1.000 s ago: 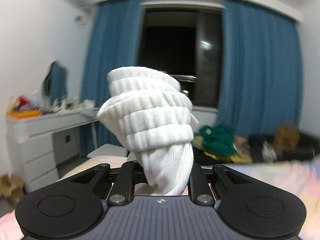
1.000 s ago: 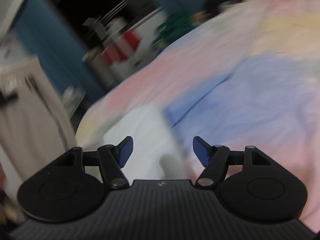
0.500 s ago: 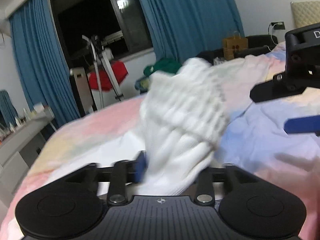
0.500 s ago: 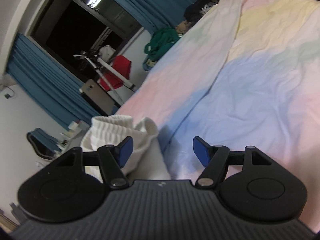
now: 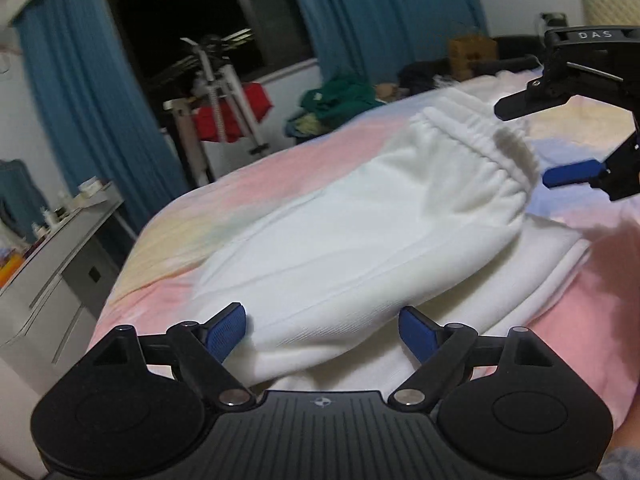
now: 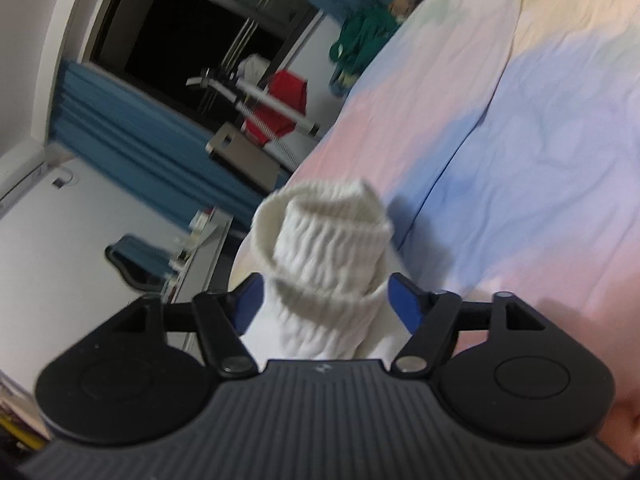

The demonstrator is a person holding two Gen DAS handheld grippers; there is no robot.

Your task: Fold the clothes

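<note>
A white knitted garment with a ribbed, gathered elastic cuff (image 5: 352,248) lies folded over on the bed with the pastel pink, blue and yellow sheet (image 5: 280,168), its bulk resting on a flatter layer of the same white cloth. In the left wrist view its near end sits between the blue-padded fingers of the left claw (image 5: 322,330), whose jaws are opening; the pads stand off the cloth on both sides and grip nothing. The cuffed end points away toward the right claw (image 5: 560,140), seen there at the upper right edge with one blue pad just beside the cuff. In the right wrist view the ribbed cuff (image 6: 324,264) stands up between the right claw (image 6: 326,304) fingers; these jaws are also opening, and the pads look close to the cloth without clearly pressing it. Past the foot of the bed lies a heap of green clothes (image 5: 340,96) and a red cloth on a white drying rack (image 5: 224,100). Blue curtains (image 5: 80,92) flank a dark window (image 5: 192,20). At the left stands a white dresser worktop (image 5: 60,236) carrying small bottles, too blurred to make out.
</note>
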